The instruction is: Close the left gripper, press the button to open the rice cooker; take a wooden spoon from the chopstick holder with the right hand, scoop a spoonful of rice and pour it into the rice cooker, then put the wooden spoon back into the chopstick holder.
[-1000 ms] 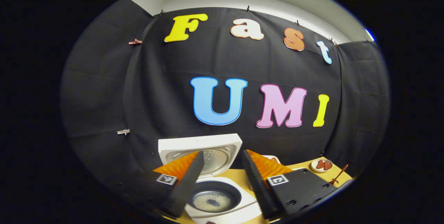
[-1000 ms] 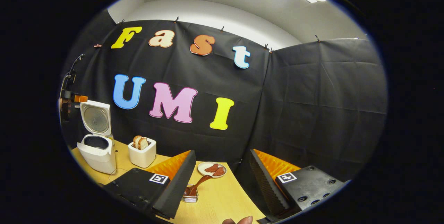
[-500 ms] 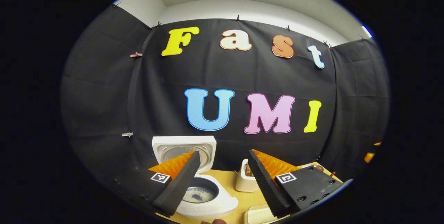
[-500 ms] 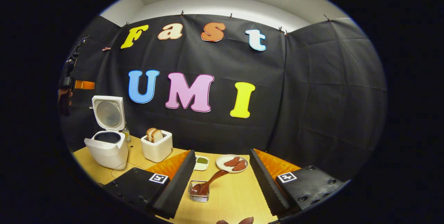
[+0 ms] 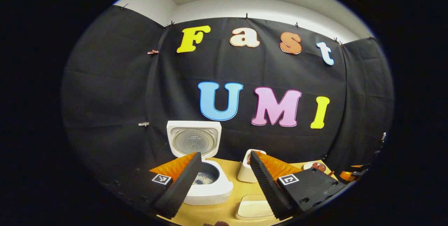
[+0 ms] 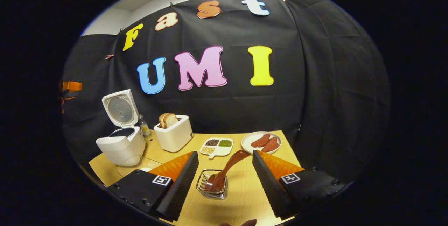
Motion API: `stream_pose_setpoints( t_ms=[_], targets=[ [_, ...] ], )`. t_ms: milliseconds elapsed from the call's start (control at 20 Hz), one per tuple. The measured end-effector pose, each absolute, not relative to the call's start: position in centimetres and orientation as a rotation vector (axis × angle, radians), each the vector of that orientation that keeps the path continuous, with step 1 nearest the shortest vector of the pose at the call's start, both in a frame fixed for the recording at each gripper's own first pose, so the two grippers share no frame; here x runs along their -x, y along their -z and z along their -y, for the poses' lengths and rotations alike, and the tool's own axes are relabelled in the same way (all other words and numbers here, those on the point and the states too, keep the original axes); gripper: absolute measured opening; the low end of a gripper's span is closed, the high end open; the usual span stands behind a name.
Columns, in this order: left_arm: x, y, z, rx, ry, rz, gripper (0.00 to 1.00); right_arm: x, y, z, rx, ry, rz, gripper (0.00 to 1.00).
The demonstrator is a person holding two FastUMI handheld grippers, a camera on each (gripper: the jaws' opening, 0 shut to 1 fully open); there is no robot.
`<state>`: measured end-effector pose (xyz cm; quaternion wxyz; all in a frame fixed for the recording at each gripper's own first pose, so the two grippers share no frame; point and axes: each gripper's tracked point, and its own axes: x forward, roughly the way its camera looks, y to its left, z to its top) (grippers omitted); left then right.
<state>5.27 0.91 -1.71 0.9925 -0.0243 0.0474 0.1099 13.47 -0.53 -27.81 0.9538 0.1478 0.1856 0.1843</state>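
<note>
With jaws apart, the right gripper [image 6: 224,180] was held above the chopstick holder [image 6: 212,185]; the leaning wooden spoon [image 6: 225,171] could be knocked aside by an off-centre approach.

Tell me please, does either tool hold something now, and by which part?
Nothing is held. The right tool is open around the wooden spoon, which leans in the chopstick holder. The left tool is open too.
</note>
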Motion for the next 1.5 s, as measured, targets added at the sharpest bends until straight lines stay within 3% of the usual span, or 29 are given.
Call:
stream_pose_setpoints(
  t_ms=[400, 600, 800, 850, 900, 1000, 1050, 1450, 1500],
  targets=[
    [-3.6, 3.9, -1.4, 0.06, -0.232, -0.154, 0.95, -17.6, 36.7, -4.7, -0.364, -0.455, -0.509, 0.95],
    [-2.2, 6.1, -3.6, 0.116, -0.282, -0.21, 0.95, -19.3, 39.1, -6.8, -0.387, -0.461, -0.56, 0.88],
    [-0.7, 7.7, -5.1, 0.136, -0.33, -0.233, 0.95, -19.2, 38.8, -7.4, -0.368, -0.442, -0.55, 0.6],
    [-0.6, 7.8, -5.2, 0.136, -0.328, -0.237, 0.95, -19.0, 39.1, -7.6, -0.357, -0.441, -0.552, 0.35],
    [-0.5, 7.8, -5.2, 0.138, -0.325, -0.236, 0.96, -18.4, 39.0, -7.8, -0.361, -0.443, -0.558, 0.3],
    [-0.6, 7.9, -5.0, 0.156, -0.321, -0.233, 0.96, -17.1, 39.9, -8.3, -0.369, -0.441, -0.591, 0.3],
    [-0.7, 7.8, -5.0, 0.162, -0.319, -0.232, 0.96, -16.5, 40.3, -8.5, -0.366, -0.44, -0.603, 0.39],
    [-0.2, 7.4, -5.6, 0.128, -0.324, -0.231, 0.95, -16.1, 40.5, -9.0, -0.284, -0.398, -0.616, 0.4],
    [0.0, 7.5, -5.7, 0.125, -0.326, -0.229, 0.96, -16.0, 40.7, -9.2, -0.285, -0.402, -0.623, 0.3]
  ],
)
